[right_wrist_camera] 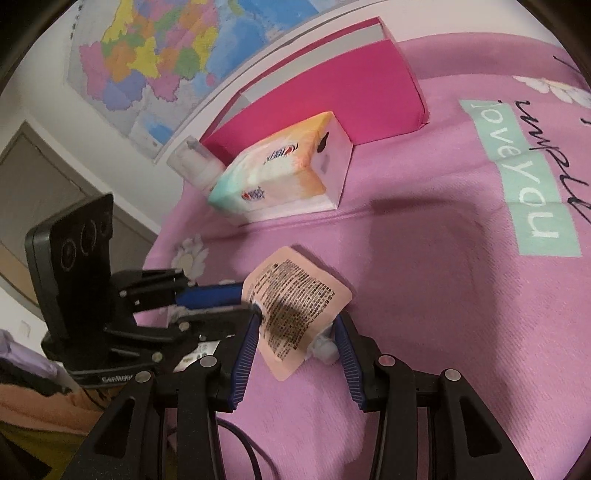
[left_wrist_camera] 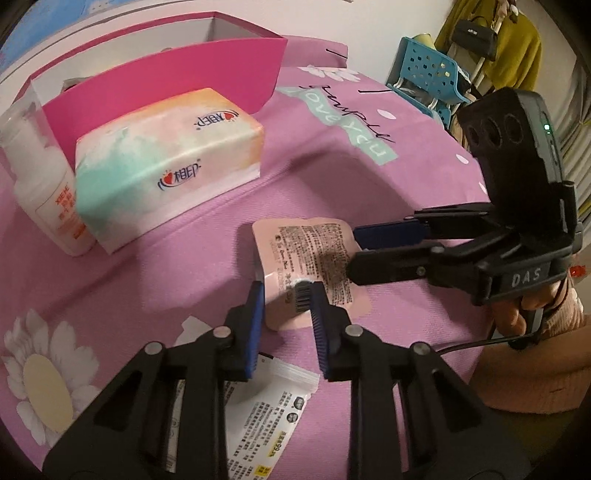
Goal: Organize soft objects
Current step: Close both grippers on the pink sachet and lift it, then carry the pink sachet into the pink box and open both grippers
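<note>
Your left gripper point(left_wrist_camera: 286, 295) and right gripper point(right_wrist_camera: 295, 328) both gape wide around the pink pouch point(right_wrist_camera: 295, 314), gripping nothing; it lies flat just before the tissue pack point(right_wrist_camera: 284, 173).

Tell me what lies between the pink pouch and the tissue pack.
Nothing but bare pink bedsheet. In the right wrist view, the pink pouch and the tissue pack lie apart with only fabric between them; the left wrist view agrees.

A colored wall map point(right_wrist_camera: 166, 55) hangs on the wall behind the bed. A blue perforated plastic crate point(left_wrist_camera: 430, 72) stands beside a mustard-yellow garment point(left_wrist_camera: 517, 40), against which a black handbag point(left_wrist_camera: 474, 33) hangs.
</note>
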Demonstrator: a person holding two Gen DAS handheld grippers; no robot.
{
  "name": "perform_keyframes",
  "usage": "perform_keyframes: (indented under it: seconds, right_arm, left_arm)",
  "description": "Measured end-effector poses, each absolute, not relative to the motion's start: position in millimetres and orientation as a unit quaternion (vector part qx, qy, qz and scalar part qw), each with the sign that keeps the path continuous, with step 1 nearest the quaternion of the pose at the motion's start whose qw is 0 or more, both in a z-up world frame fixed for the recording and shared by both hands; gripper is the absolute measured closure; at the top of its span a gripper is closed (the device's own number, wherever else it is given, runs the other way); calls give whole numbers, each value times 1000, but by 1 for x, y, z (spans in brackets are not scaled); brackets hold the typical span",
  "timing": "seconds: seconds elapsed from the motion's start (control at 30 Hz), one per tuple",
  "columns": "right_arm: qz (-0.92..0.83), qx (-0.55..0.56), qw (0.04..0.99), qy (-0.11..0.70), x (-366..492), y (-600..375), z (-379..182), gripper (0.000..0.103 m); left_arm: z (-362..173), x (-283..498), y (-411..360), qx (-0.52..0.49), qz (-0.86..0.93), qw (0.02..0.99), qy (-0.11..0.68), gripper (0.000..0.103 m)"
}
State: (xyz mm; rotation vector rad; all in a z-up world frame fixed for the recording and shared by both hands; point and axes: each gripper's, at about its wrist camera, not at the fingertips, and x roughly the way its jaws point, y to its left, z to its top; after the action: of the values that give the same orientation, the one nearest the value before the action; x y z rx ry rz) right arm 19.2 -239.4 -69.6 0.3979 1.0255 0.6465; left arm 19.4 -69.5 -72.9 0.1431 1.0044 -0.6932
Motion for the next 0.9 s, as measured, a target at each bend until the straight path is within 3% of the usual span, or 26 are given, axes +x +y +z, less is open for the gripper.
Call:
perform_keyframes:
  seconds: [0.3, 0.9]
  right_arm:
    - [295, 173, 816, 466, 23, -238, -64, 84]
    - [302, 124, 851, 412, 31, -237, -11, 85]
  left_arm:
    - [-71, 22, -57, 40, -314, 819, 478, 76]
    - [-26, 27, -52, 17, -311, 848, 429, 76]
